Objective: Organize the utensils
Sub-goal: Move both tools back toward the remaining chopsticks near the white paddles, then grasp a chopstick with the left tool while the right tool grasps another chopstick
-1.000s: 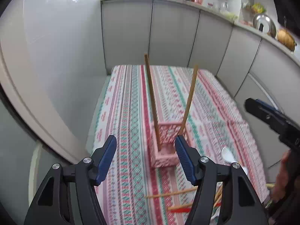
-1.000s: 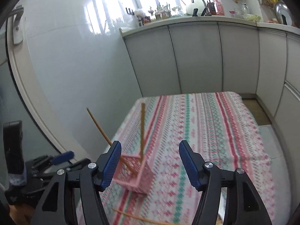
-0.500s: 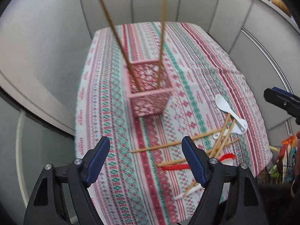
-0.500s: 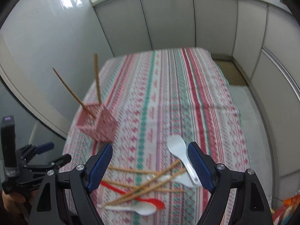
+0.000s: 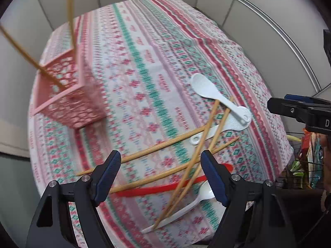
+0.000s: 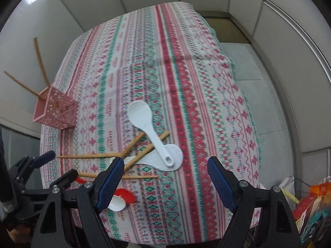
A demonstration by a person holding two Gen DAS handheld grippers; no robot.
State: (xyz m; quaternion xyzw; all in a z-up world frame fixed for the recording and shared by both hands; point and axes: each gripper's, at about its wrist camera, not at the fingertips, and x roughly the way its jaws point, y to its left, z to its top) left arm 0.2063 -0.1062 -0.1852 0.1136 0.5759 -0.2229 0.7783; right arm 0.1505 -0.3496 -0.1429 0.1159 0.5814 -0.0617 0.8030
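Observation:
A pink lattice holder (image 5: 68, 95) stands at the table's left with two wooden chopsticks (image 5: 71, 14) leaning in it; it also shows in the right wrist view (image 6: 54, 109). Loose chopsticks (image 5: 165, 144), two white rice paddles (image 5: 209, 88), a red spoon (image 5: 165, 188) and a white spoon (image 5: 186, 204) lie in a heap near the front edge. My left gripper (image 5: 160, 177) is open and empty just above the heap. My right gripper (image 6: 165, 179) is open and empty above the paddles (image 6: 149, 126) and chopsticks (image 6: 99, 156).
The table wears a striped patterned cloth (image 5: 157, 47). Grey cabinet fronts (image 6: 289, 47) close in behind and to the right. A wire basket with packets (image 6: 310, 202) sits by the table's front right corner. Tiled floor (image 6: 252, 68) runs along the right side.
Both grippers have tilted down and moved toward the front of the table. The utensil heap now lies right under them, and the holder has slid to the left of both views.

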